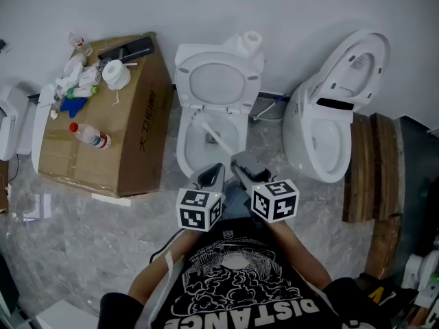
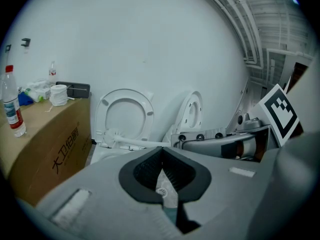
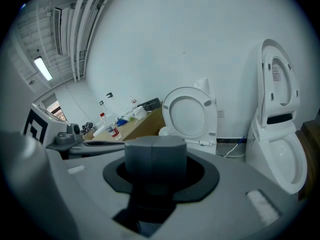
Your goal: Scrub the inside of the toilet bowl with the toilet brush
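Note:
The toilet bowl stands in the middle with its seat and lid lifted against the wall. A white toilet brush lies slanted inside the bowl; in the left gripper view the brush rests with its head to the left and its handle pointing at me. My left gripper and right gripper hover side by side at the bowl's near rim, both shut and holding nothing. The left gripper has its jaws met at the tip. On the right gripper the jaws are pressed flat together.
A cardboard box left of the toilet carries bottles, a paper roll and clutter. A second toilet with raised lid stands at the right, with wooden planks beyond it. A cable runs along the wall between the toilets.

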Available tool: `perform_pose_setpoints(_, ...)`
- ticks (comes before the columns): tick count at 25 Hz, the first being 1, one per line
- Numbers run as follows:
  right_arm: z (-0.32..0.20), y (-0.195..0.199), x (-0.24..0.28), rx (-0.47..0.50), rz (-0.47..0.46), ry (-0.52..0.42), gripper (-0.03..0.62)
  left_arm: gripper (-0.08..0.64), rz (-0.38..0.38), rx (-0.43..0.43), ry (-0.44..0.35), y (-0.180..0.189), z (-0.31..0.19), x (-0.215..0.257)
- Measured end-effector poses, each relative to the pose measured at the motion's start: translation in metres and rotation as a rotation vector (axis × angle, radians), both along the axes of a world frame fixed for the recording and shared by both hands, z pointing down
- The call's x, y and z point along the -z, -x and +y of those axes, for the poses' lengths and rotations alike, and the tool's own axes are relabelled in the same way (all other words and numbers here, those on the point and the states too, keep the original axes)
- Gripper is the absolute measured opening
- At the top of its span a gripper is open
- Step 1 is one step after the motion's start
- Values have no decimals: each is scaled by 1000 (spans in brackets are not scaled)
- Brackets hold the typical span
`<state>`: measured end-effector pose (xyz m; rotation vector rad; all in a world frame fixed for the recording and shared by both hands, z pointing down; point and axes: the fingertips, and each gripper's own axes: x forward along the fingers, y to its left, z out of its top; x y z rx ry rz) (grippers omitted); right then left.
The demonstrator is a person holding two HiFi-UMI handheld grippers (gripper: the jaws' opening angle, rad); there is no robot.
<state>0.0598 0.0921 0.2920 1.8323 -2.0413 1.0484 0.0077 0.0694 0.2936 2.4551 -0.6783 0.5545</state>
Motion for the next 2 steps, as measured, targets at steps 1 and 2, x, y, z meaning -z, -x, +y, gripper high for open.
perform_pose_setpoints(1, 0, 1, 0, 0, -1, 0, 164, -6, 0, -1, 0, 1, 0, 0)
perform_pose_setpoints(2, 0, 2, 0, 0, -1, 1, 164, -6, -1, -2, 0, 2, 0, 0)
